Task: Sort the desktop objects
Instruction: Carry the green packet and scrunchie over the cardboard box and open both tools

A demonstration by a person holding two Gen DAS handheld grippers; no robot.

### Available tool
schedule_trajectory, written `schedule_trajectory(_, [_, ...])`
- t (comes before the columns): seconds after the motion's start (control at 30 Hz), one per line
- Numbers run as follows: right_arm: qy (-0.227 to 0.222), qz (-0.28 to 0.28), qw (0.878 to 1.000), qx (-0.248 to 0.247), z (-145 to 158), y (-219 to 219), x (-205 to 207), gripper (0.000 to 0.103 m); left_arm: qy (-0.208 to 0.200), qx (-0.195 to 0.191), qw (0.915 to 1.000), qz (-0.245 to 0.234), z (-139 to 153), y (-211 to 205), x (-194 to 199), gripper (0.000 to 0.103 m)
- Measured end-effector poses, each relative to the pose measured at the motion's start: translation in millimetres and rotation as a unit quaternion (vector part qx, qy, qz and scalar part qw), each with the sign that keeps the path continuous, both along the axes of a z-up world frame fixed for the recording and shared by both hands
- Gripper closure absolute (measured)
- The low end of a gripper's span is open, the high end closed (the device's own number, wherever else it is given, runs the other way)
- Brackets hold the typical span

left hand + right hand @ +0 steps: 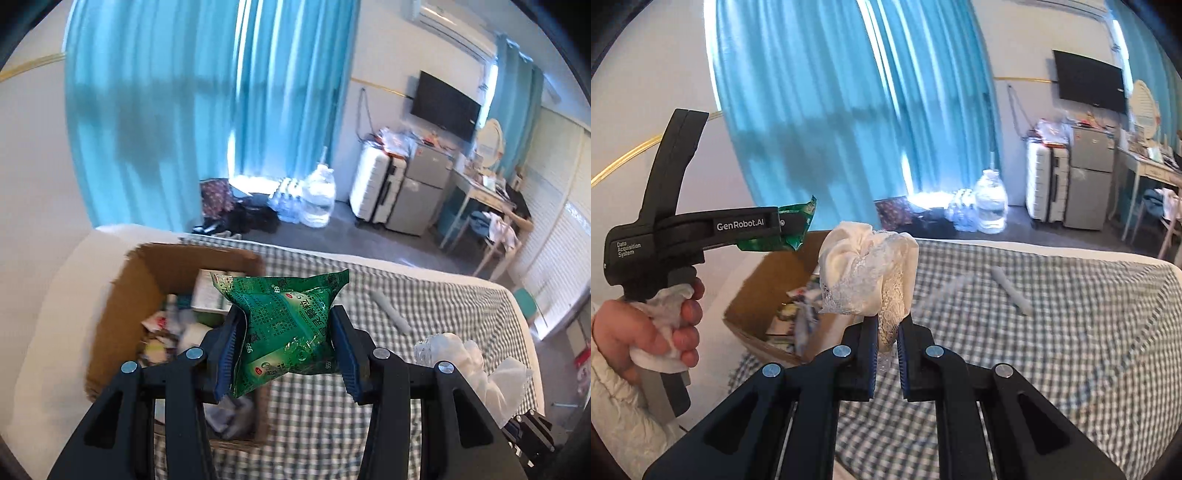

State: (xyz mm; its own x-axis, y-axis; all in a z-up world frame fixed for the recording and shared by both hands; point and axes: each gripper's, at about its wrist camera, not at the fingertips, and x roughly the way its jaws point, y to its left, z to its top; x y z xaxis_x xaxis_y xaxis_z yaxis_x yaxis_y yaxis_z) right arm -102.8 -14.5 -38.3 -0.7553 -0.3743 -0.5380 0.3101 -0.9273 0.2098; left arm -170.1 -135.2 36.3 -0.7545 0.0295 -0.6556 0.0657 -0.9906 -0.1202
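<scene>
Green foil packet [286, 325], crinkled and printed with pale lettering, sits clamped between the two pads of the left gripper [288, 347], its upper half standing out beyond the fingertips and its lower corner hanging down between the fingers. Beyond and to the left of those fingers lies an open cardboard box [122, 295] holding a jumble of small packages and papers (too blurred to name one by one). In the right wrist view the same packet [792, 227] shows as a green edge poking out past the side of the left gripper [775, 229], whose handle is gripped by a hand [646, 328] with a tissue wrapped in the palm.

The right gripper [886, 332] has its fingers drawn nearly together, pinching the lower end of a white bundle of cloth and mesh netting [866, 273], which bulges up above the fingertips. The box [768, 280] lies to the left of that bundle. Under both grippers spreads a checked cloth [1052, 314], and on it, beyond and to the right of the right fingers, rests a pale grey tube [1012, 290], apart from everything held
</scene>
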Motion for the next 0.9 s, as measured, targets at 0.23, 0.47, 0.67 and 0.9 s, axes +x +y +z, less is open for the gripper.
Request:
schedule_trajectory(0.23, [-0.005, 0.05, 0.999, 0.007, 1, -59, -23, 0.094, -0.015, -0.004, 0.9993, 0.033, -17, -52, -17, 0.055])
schedule_trajectory(0.47, [-0.049, 0.084, 0.995, 0.004, -33, -109, -69, 0.094, -0.047, -0.004, 0.9969, 0.064, -59, -106, -42, 0.055])
schedule_trajectory(0.67, [-0.091, 0.099, 0.991, 0.003, -69, -147, -115, 0.094, -0.088, -0.004, 0.9923, 0.087, -98, -143, -75, 0.055])
schedule_trajectory(0.9, [-0.112, 0.098, 0.989, -0.007, -97, -160, -145, 0.089, -0.107, -0.012, 0.9906, 0.085, -121, -150, -103, 0.052])
